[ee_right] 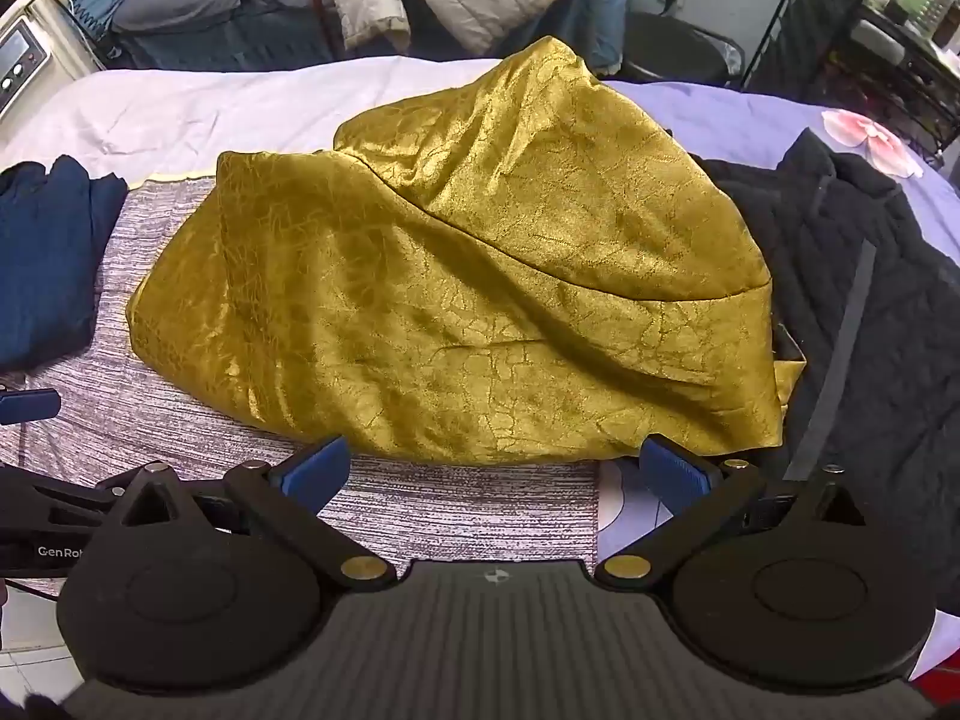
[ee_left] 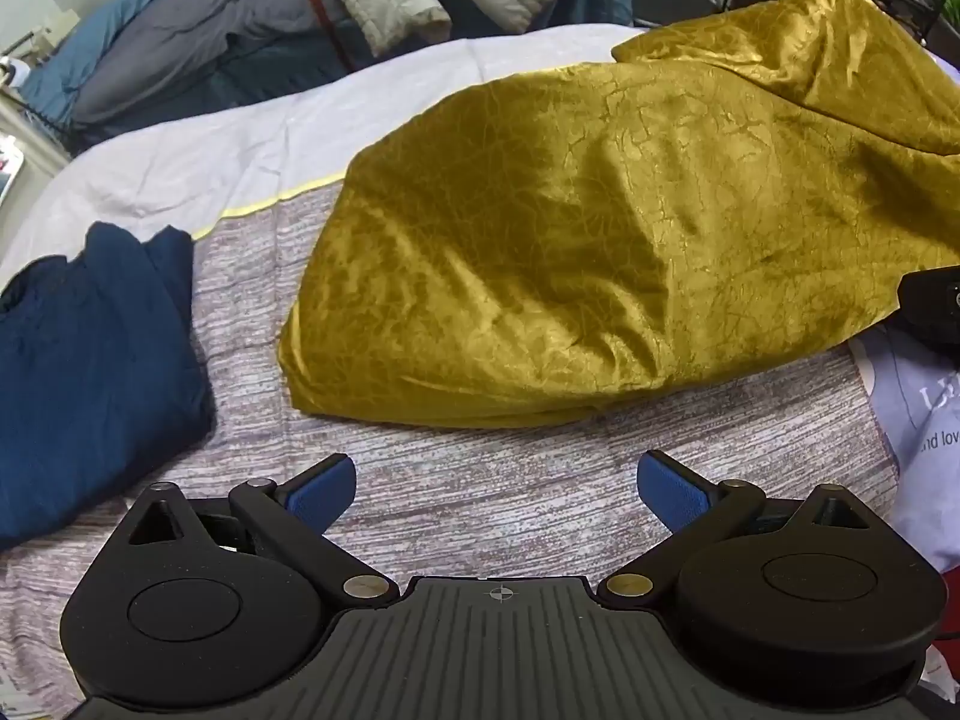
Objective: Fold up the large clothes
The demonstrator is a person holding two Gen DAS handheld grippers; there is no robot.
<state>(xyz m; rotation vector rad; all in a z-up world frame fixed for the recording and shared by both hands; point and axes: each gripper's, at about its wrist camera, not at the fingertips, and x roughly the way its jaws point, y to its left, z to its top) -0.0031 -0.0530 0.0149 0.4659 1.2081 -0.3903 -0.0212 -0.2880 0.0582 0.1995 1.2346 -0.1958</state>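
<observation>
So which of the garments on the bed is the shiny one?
The mustard-gold crinkle-patterned satin garment in the middle; the navy blue folded garment on its left and the black quilted jacket on its right are matte.

Evenly and fairly brightly lit from overhead, with no hard beam. Soft sheen along the creases of the gold fabric (ee_left: 600,252), darker hollows between its folds. Faint, diffuse shadows under the fabric's near edge on the bed (ee_left: 480,480). Sharp through the centre in both views; slight softness and compression noise toward the rims. Strong fisheye bending at the edges, dark vignette in the corners. Deep blacks on the quilted black garment (ee_right: 840,276), detail hard to read there.
</observation>
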